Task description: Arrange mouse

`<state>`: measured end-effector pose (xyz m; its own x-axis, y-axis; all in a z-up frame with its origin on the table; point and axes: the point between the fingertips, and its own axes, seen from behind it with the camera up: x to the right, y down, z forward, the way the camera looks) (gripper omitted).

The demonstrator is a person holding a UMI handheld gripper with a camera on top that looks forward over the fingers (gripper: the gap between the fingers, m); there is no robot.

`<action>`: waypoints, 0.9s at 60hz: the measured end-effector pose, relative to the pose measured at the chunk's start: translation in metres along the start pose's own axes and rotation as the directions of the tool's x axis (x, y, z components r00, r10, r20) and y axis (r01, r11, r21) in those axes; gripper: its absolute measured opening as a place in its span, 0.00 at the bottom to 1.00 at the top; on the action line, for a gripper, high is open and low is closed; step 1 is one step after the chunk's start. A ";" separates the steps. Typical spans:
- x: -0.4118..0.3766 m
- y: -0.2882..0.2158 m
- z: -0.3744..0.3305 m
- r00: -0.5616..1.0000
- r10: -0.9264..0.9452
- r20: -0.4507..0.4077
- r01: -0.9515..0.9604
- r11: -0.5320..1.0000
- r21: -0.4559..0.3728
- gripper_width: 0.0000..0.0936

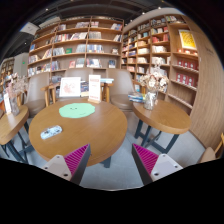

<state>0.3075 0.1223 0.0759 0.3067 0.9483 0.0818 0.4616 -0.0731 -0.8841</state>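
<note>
Near left: a round wooden table [75, 125], with a small pale object [50, 131] on its left part. This is probably the mouse, though it is too small to confirm. A green mat [77, 110] lies at the table's centre, likely the spot meant for the mouse.

Near centre: the gripper [111, 160] hangs above the floor short of the table. Its fingers are spread wide with nothing between them, pink pads [78, 157] facing inward. By this reading the approach has not begun.

Right: a second table [165, 115] carries a vase of flowers [151, 92].

Far: bookshelves [90, 45] line the wall; their titles are unreadable. Chairs [122, 90] are partly hidden behind the tables.
</note>
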 end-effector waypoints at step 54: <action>-0.253 0.030 0.003 0.951 -0.122 0.285 0.139 0.989 -0.040 0.91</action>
<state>0.2419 -0.1186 0.0271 -0.0015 0.9985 0.0546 0.5327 0.0470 -0.8450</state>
